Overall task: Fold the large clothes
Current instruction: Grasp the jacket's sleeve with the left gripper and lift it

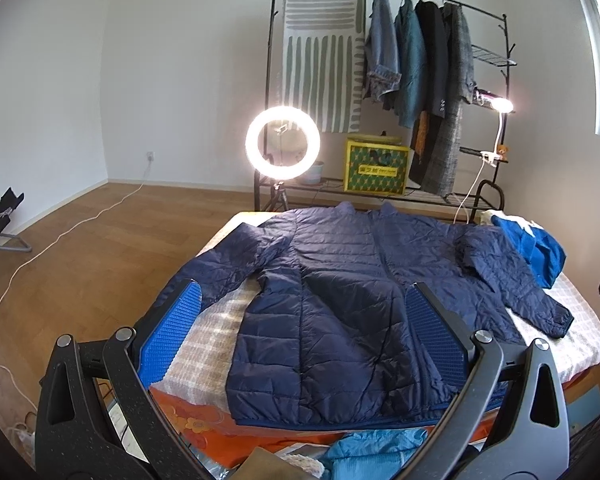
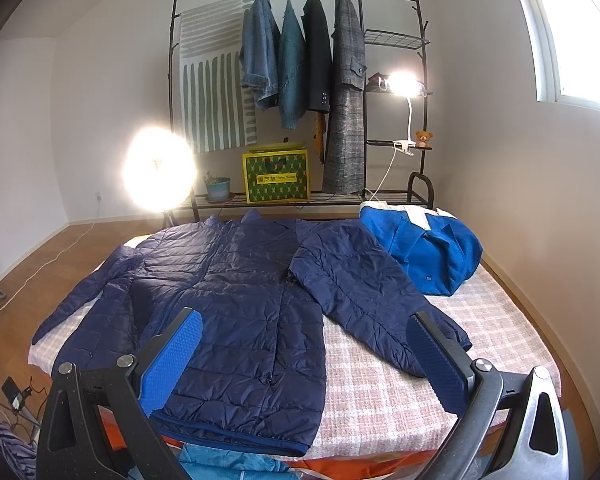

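Note:
A navy quilted puffer jacket (image 1: pixel 352 304) lies flat on the bed, front up, collar at the far side, both sleeves spread outward; it also shows in the right wrist view (image 2: pixel 236 300). My left gripper (image 1: pixel 304 328) is open and empty, held above the jacket's near hem. My right gripper (image 2: pixel 306 352) is open and empty, above the checked bed cover between the jacket body and its right sleeve (image 2: pixel 364 296). Its blue pads (image 2: pixel 172 364) touch nothing.
A bright blue garment (image 2: pixel 428 252) is heaped at the bed's far right corner. A teal garment (image 1: pixel 376 452) and orange cloth (image 1: pixel 204 420) lie at the near edge. A ring light (image 1: pixel 283 143) and clothes rack (image 2: pixel 300 92) stand behind the bed (image 2: pixel 440 364). Wooden floor lies to the left.

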### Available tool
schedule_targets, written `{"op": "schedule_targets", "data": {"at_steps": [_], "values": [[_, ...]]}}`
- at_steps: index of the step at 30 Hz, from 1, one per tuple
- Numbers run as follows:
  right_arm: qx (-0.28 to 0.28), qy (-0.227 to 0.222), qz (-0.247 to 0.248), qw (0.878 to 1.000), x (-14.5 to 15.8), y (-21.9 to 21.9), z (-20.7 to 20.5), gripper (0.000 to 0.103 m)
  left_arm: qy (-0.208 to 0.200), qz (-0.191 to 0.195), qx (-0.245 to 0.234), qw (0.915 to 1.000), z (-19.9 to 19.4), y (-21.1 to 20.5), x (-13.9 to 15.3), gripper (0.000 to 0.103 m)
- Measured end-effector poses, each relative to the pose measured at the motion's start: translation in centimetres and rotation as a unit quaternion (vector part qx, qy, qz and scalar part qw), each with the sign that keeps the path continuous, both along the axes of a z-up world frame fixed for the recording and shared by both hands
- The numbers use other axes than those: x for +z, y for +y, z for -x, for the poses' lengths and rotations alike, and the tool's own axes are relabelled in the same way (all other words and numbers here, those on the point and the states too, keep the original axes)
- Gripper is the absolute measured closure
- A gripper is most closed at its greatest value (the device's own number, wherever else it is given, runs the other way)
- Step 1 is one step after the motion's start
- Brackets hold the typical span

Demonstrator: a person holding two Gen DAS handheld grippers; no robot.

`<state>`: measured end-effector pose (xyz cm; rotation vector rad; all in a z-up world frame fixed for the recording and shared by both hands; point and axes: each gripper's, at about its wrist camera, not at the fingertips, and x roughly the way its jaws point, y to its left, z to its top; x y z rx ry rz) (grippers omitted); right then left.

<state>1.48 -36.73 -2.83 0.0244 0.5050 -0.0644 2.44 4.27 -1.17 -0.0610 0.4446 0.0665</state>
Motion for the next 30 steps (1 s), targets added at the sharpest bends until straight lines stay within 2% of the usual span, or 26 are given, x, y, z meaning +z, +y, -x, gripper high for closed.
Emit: {"op": "schedule_targets", "data": {"at_steps": [10,14,20,23,25,28,30], "values": [[0.006,0.001,-0.004,1.0,0.5,1.7,-2.0,0.0,0.05,-0.001,0.024,0.9985,-2.8,3.4,-3.3,0.0],[0.018,0.008,-0.005,1.0,0.5,2.8,-3.3,0.0,0.04,0.025,0.015,0.9988,-3.4,6.3,-4.3,0.0],[0.058,0.026,-0.009,0.998,0.7,5.4,-6.0,0.0,0.078,0.062,0.06,0.9932,-5.7,11.9,-5.9,0.002],[0.078,0.029,-0.008,0.997,1.2,7.1,-7.7,0.0,0.108,0.101,0.084,0.9854,-7.0,15.4,-7.2,0.01],[0.089,0.021,-0.014,0.996,1.5,8.2,-8.7,0.0,0.128,0.133,0.105,0.9772,-7.9,18.1,-8.5,0.014],[0.12,0.007,-0.026,0.992,1.7,10.1,-10.6,0.0,0.165,0.185,0.136,0.959,-9.5,22.0,-10.9,0.016],[0.138,0.011,-0.027,0.99,1.5,11.4,-11.9,0.0,0.193,0.223,0.163,0.9414,-10.6,24.8,-13.0,0.018]]}}
